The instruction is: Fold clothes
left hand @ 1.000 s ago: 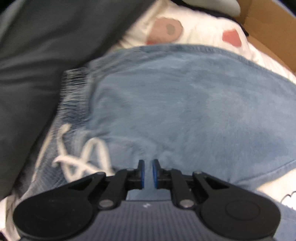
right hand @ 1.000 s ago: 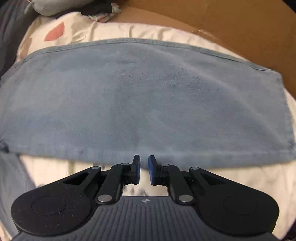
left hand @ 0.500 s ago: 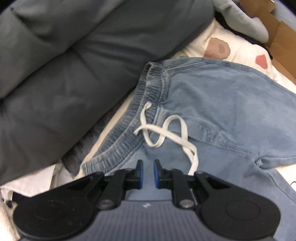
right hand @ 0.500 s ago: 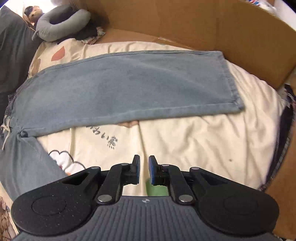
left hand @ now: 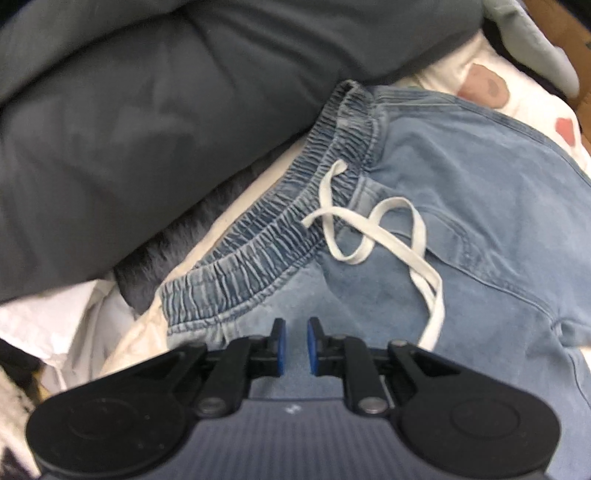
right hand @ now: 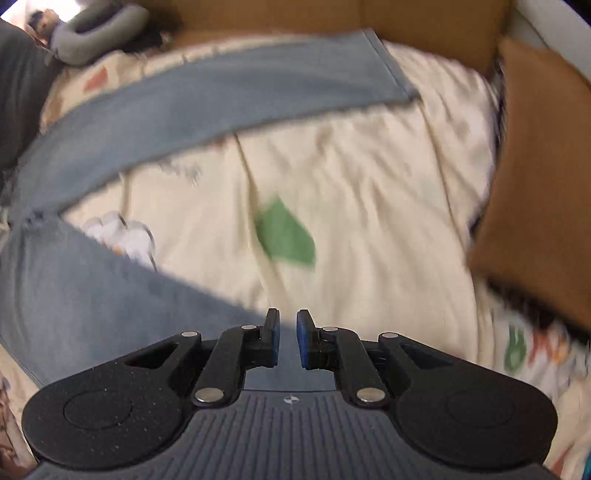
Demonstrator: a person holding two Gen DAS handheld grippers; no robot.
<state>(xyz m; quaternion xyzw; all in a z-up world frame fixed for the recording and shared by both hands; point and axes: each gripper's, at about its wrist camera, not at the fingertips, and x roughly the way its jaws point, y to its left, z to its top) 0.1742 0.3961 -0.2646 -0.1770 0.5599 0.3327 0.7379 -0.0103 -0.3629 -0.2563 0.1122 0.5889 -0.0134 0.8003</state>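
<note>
Left wrist view: the left gripper (left hand: 294, 345) hangs low over the jeans (left hand: 461, 206), just inside the waistband (left hand: 280, 229), its jaws parted by a narrow gap and holding nothing. The waistband is gathered, ribbed elastic denim running diagonally from lower left to upper right, with a flat white drawstring (left hand: 384, 229) looped loosely across the smooth front panel. A dark grey padded duvet (left hand: 147, 96) bulges beside the waistband. In the right wrist view the right gripper (right hand: 287, 341) hovers over the edge of the near trouser leg (right hand: 92, 295), jaws likewise slightly apart and empty. The jeans lie flat on a cream printed bedsheet (right hand: 369, 192), legs spread in a V: the far leg (right hand: 221, 85) stretches toward the upper right, its hem near a brown cardboard wall (right hand: 424, 22). A brown cushion (right hand: 535, 206) sits at the right.
</note>
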